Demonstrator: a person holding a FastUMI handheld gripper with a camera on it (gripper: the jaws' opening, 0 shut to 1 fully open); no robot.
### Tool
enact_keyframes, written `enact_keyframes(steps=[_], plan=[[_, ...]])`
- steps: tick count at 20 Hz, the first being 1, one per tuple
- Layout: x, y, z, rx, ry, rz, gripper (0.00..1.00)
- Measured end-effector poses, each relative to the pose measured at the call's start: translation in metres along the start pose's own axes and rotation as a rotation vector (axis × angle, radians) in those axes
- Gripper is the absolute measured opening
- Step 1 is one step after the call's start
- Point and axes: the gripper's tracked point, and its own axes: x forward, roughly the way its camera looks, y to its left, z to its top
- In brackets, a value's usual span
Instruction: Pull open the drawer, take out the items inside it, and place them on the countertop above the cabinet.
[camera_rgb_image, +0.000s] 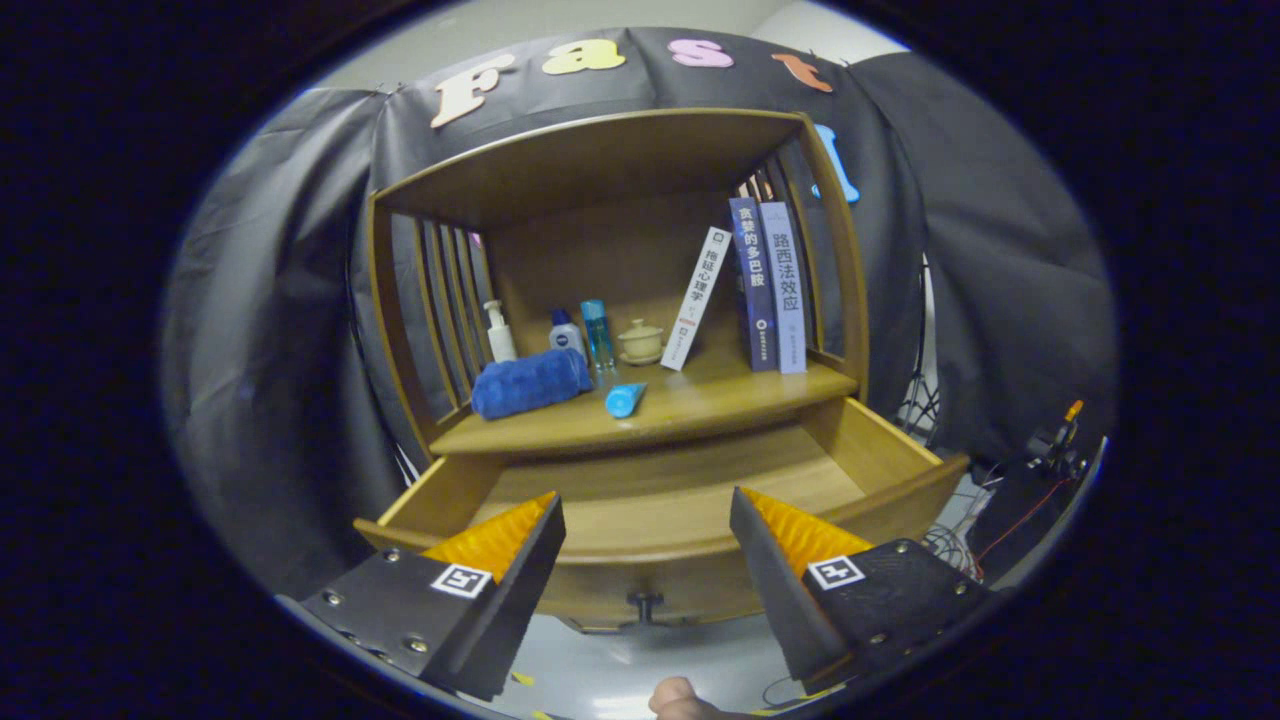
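- Gripper view: the drawer (660, 480) stands pulled open at 12 o'clock just ahead of the jaws (645, 545), its visible floor bare.
- The jaws are apart, holding nothing; the knob (645, 603) sits between them.
- Worktop (700, 400) above carries a towel (530, 383) at 11 o'clock, a tube (625, 399), bottles, and books (770, 285) at 1 o'clock.
- Judgement: emptying looks done or nearly so; next, check the drawer's hidden near edge.

Gripper-mounted view, close before open drawer (650, 490)
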Motion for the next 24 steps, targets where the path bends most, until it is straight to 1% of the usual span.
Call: enact_keyframes(steps=[6,12,13,14,16,19,20,21,24], plan=[[-0.016,-0.008,-0.052,-0.025,-0.028,-0.016,0.99],[-0.013,-0.007,-0.078,-0.099,-0.102,-0.019,0.99],[-0.011,-0.003,-0.081,-0.103,-0.124,-0.008,0.99],[-0.009,0.004,-0.079,-0.094,-0.154,0.022,0.99],[0.007,0.019,-0.082,-0.086,-0.166,0.065,0.99],[0.04,0.021,-0.11,-0.108,-0.084,0.04,0.99],[0.038,0.009,-0.12,-0.128,-0.066,-0.027,0.99],[0.044,0.01,-0.117,-0.133,-0.09,-0.019,0.99],[0.059,0.018,-0.116,-0.127,-0.086,-0.001,0.98]])
